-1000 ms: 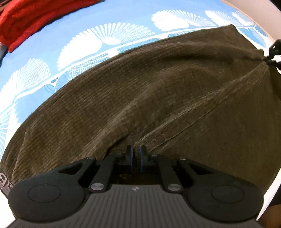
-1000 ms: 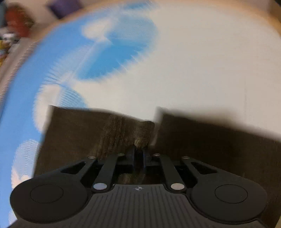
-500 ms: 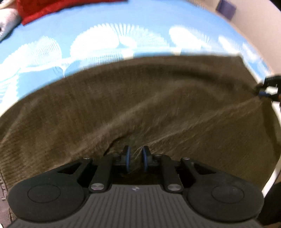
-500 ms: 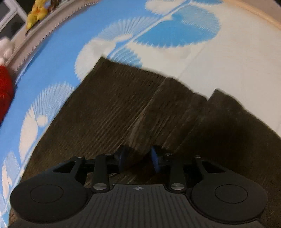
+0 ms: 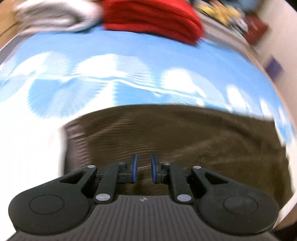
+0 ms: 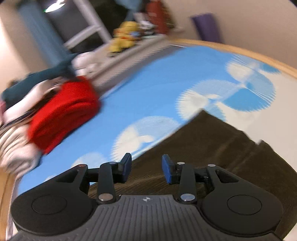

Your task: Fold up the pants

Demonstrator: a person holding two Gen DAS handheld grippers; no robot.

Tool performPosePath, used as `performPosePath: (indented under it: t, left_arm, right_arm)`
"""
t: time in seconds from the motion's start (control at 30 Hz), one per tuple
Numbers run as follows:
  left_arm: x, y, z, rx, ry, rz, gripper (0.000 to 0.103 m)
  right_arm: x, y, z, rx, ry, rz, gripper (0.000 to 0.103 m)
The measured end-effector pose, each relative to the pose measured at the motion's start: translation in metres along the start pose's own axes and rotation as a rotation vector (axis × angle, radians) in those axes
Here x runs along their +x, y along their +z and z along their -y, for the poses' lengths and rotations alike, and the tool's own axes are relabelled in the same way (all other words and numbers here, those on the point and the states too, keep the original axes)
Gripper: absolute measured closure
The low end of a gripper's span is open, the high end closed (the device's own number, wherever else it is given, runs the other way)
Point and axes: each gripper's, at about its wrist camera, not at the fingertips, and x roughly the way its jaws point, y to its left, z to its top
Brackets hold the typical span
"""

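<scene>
Dark brown corduroy pants (image 5: 185, 135) lie folded flat on a blue and white patterned bedsheet (image 5: 115, 61). My left gripper (image 5: 143, 168) is open, its blue pads apart with nothing between them, just above the near part of the pants. In the right wrist view the pants (image 6: 219, 148) show a stepped folded edge at the right. My right gripper (image 6: 146, 166) is open wide and empty above the pants' left edge. Both views are blurred by motion.
A folded red garment (image 5: 152, 20) lies at the far side of the bed beside a grey-white one (image 5: 55, 16). It also shows in the right wrist view (image 6: 61, 115) on a pile of clothes. A wooden bed edge (image 6: 241, 50), a yellow toy (image 6: 124, 37) and a window stand beyond.
Both grippers have let go of the pants and opened. Both have lifted and tilted back, so more of the bed and room shows. The pants now lie flat.
</scene>
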Motion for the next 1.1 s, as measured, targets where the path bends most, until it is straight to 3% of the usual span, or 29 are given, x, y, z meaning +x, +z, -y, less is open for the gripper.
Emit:
performPosePath:
  t: [0.07,0.2,0.27,0.3,0.43,0.57,0.6,0.63,0.67,0.73,0.9,1.03,1.1]
  left_arm:
    - [-0.022,-0.007,-0.028,-0.053,0.009,0.012,0.086]
    - [-0.033,-0.043,-0.066,-0.052,0.066,-0.027,0.068]
    - [-0.014,-0.070,-0.088,-0.108,0.083,-0.089,0.068]
    - [-0.001,-0.081,-0.098,-0.129,0.106,-0.172,0.069]
    - [0.012,-0.092,-0.111,-0.097,0.150,-0.207,0.060]
    - [0.027,-0.099,-0.111,-0.101,0.146,-0.243,0.060]
    - [0.031,-0.100,-0.109,-0.089,0.139,-0.244,0.062]
    - [0.032,-0.100,-0.105,-0.070,0.136,-0.243,0.078]
    - [0.032,-0.101,-0.100,-0.041,0.145,-0.243,0.085]
    - [0.032,-0.102,-0.093,0.019,0.164,-0.243,0.092]
    - [-0.002,-0.093,-0.092,-0.027,0.122,-0.128,0.096]
    - [0.020,-0.102,-0.091,0.033,0.211,-0.232,0.092]
    - [0.016,-0.097,-0.087,0.067,0.244,-0.176,0.092]
  right_arm:
    - [-0.017,-0.013,-0.022,-0.061,0.054,-0.011,0.056]
    - [-0.031,-0.050,-0.041,-0.189,0.082,-0.030,0.056]
    - [-0.026,-0.060,-0.050,-0.250,0.035,-0.067,0.056]
    - [-0.027,-0.060,-0.053,-0.264,0.036,-0.051,0.056]
    - [-0.015,-0.063,-0.054,-0.296,0.003,-0.069,0.056]
    - [0.003,-0.066,-0.051,-0.224,0.015,-0.124,0.056]
    - [0.004,-0.068,-0.052,-0.220,0.014,-0.124,0.056]
    - [0.006,-0.068,-0.054,-0.225,0.007,-0.121,0.056]
    - [0.004,-0.071,-0.055,-0.230,0.004,-0.121,0.056]
    - [0.004,-0.073,-0.058,-0.227,0.008,-0.121,0.056]
    - [0.005,-0.073,-0.059,-0.246,0.016,-0.117,0.056]
    - [0.004,-0.071,-0.056,-0.244,0.014,-0.118,0.056]
    - [0.004,-0.070,-0.055,-0.241,0.013,-0.119,0.056]
